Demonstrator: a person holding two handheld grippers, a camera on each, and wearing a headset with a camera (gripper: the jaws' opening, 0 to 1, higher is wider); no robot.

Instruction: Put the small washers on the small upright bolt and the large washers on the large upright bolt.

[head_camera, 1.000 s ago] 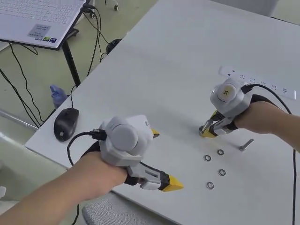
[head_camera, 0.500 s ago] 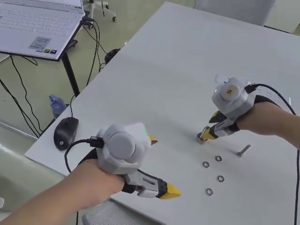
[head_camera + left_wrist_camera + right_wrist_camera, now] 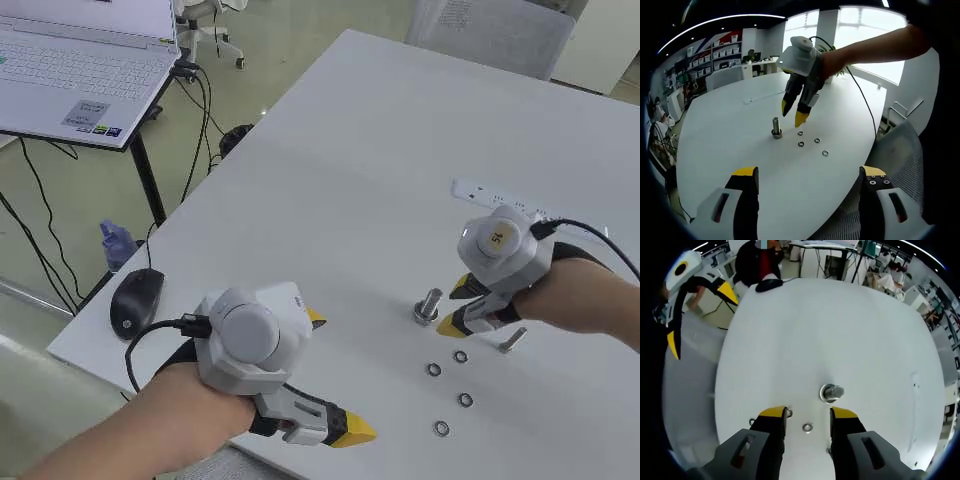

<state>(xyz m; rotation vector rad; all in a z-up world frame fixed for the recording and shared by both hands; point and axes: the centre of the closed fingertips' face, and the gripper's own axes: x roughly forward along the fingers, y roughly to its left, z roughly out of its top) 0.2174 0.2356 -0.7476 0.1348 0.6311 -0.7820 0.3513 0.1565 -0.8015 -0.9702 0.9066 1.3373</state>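
**Both claws open, washers loose on the table**

My right claw (image 3: 457, 306) hangs over the white table (image 3: 330, 180) with its jaws parted and nothing in them, tips pointing down just beside the large bolt (image 3: 428, 305). That bolt stands upright on its head, its shaft bare. Through this claw's own camera the bolt sits just ahead of my right-hand jaw, apart from it. One washer (image 3: 807, 428) shows flat on the table in the gap between the two jaws, ungripped.

In the head view four washers lie loose on the table near the large bolt, on my side of it: a first washer (image 3: 434, 370), a second washer (image 3: 460, 356), a third washer (image 3: 465, 400) and a fourth washer (image 3: 441, 429), none touching another. I cannot tell small from large among them. The small bolt (image 3: 512, 340) lies on its side on the table near the washers, with my right claw between it and the large bolt.

My left claw (image 3: 335, 375) is spread wide and holds nothing, low near the table's front edge, well apart from both bolts. Its own camera looks between its jaws at the large bolt, the washers and the right claw beyond them.

A computer mouse (image 3: 135, 300) rests at the table's left corner, a laptop (image 3: 80, 60) stands off to the left of the table, and a white power strip (image 3: 490, 192) lies beyond my right claw
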